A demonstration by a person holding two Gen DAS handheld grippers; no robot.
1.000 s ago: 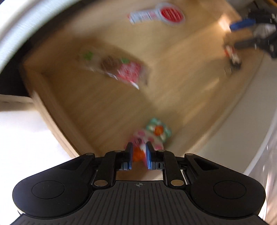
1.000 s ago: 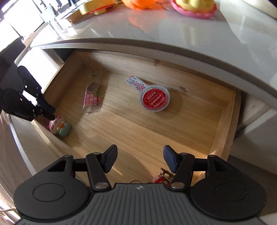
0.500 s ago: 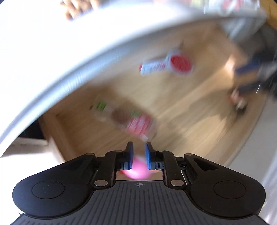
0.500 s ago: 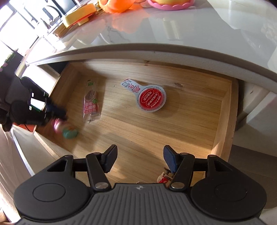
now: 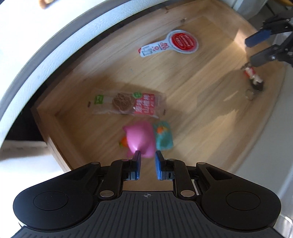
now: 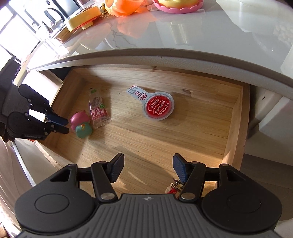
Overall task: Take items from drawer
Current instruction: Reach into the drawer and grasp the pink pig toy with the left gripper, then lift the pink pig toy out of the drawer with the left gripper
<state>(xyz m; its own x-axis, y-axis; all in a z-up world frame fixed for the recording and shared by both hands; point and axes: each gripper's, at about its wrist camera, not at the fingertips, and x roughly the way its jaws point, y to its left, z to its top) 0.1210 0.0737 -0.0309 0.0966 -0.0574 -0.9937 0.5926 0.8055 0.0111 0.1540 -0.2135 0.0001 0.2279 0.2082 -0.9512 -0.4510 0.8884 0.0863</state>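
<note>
The wooden drawer [image 6: 236,128] stands pulled out under a white countertop. A small pink and teal toy [image 5: 141,141] [image 6: 80,124] lies on its floor at the left, next to a clear snack packet [image 5: 128,105] [image 6: 99,111]. My left gripper [image 5: 148,155] [image 6: 65,125] points down just beside the toy. Its jaws are opening and the pads do not press on the toy. A red-lidded tub with a white tab [image 6: 158,107] [image 5: 183,43] lies mid-drawer. My right gripper [image 6: 148,164] [image 5: 249,51] hangs open and empty over the drawer's front right, above a small keychain [image 6: 173,187] [image 5: 253,78].
The white countertop [image 6: 183,36] overhangs the drawer's back edge. It carries an orange item [image 6: 124,7], a pink plate [image 6: 175,5] and a yellow block [image 6: 82,20]. The drawer's wooden side walls [image 5: 49,131] close in left and right.
The toy, earlier between the left pads at the drawer's front-left corner, now lies ahead of the fingertips beside the snack packet. The left jaws stand slightly wider. The right gripper stayed put.
</note>
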